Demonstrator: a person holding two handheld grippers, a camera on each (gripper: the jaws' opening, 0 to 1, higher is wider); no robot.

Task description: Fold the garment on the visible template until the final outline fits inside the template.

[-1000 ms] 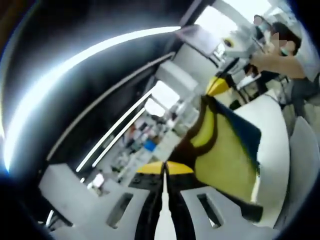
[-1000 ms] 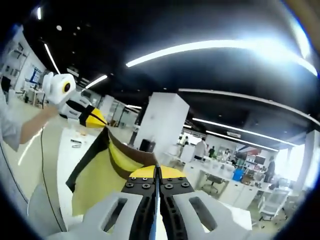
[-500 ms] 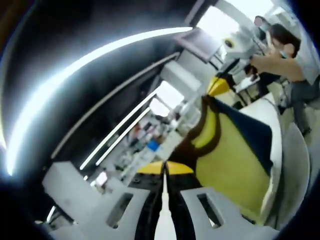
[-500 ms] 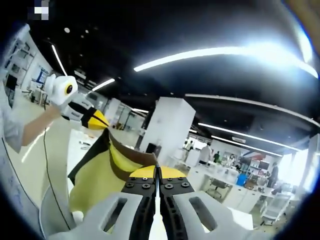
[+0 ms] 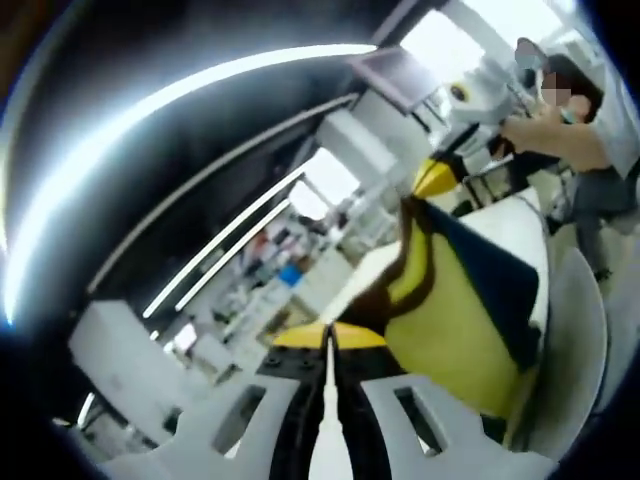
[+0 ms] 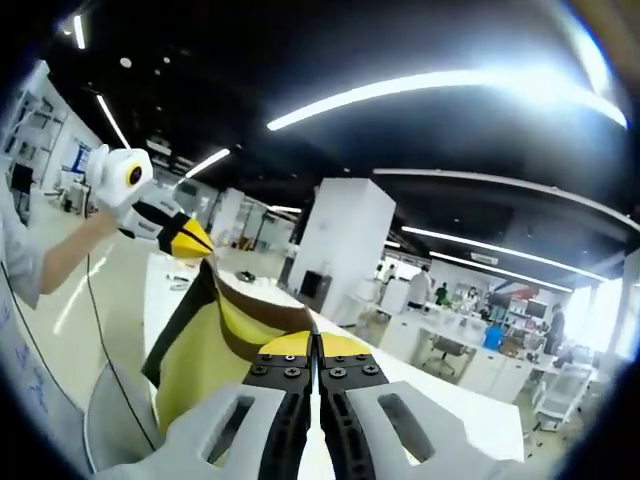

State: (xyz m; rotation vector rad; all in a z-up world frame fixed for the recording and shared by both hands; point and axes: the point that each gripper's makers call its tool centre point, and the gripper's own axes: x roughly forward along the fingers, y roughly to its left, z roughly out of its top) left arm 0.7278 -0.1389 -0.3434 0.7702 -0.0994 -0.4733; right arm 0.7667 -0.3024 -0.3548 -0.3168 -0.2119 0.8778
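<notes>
In the left gripper view, the left gripper (image 5: 329,345) is rising from the bottom with its two jaws pressed together, pinching the brown-trimmed edge of the garment (image 5: 455,310), a yellow piece with a dark navy panel and a brown band. The cloth is hanging lifted in the air, stretching away from these jaws toward the right gripper (image 5: 432,180), whose yellow tips are clamping another point of the same top edge; a person's hand (image 5: 520,125) is holding that tool up. Below and behind the hanging cloth, the white worktop (image 5: 520,225) is showing along its far edge, and a pale chair back (image 5: 575,350) is standing just beside its near side. Long ceiling light strips (image 5: 190,110) are curving across the dark ceiling. In the right gripper view, the right gripper (image 6: 314,350) is coming up from the bottom with its jaws closed on the brown band of the garment (image 6: 205,355), which is sagging between the two tools and dangling over the left edge of the white worktop (image 6: 400,375). The left gripper (image 6: 190,238) is entering from the left, its yellow tips shut on the cloth's far corner, with a person's forearm (image 6: 60,255) behind it. A white pillar (image 6: 345,250) is standing beyond the worktop's far edge.
</notes>
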